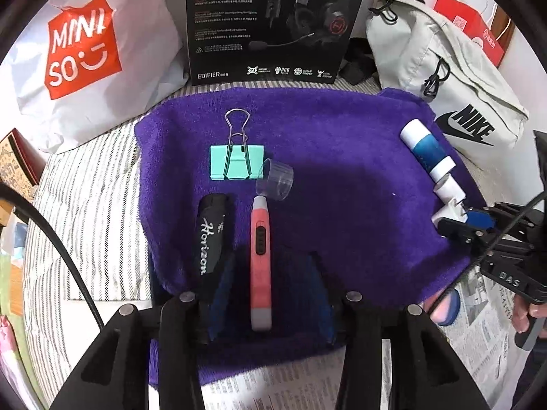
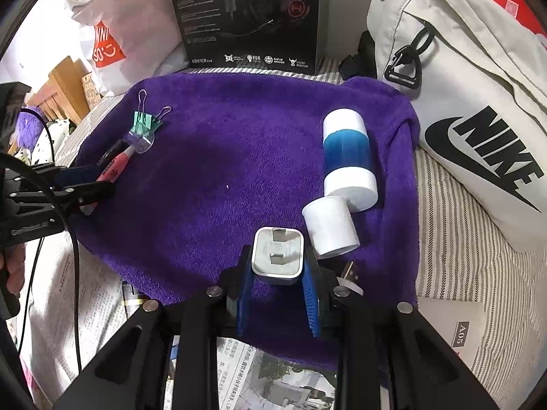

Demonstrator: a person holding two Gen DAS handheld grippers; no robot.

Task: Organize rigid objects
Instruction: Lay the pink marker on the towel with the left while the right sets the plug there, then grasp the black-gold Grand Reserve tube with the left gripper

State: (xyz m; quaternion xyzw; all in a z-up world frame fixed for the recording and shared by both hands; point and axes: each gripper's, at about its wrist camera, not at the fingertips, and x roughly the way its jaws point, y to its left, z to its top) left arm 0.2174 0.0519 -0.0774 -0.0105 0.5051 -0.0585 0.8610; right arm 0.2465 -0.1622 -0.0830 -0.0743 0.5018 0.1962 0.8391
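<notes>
Holding white charger (image 2: pixel 277 256) in right gripper (image 2: pixel 277 294) | left gripper (image 1: pixel 263 294) parted, pink pen (image 1: pixel 261 259) lying loose between on purple towel (image 1: pixel 342 171) | risk: charger apparently crowds white cap (image 2: pixel 330 227), could roll it

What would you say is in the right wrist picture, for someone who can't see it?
The right gripper pinches a white plug over a purple towel. Beside it lie a small white tube and a blue-and-white bottle; far left, the left gripper straddles a pink pen.
</notes>
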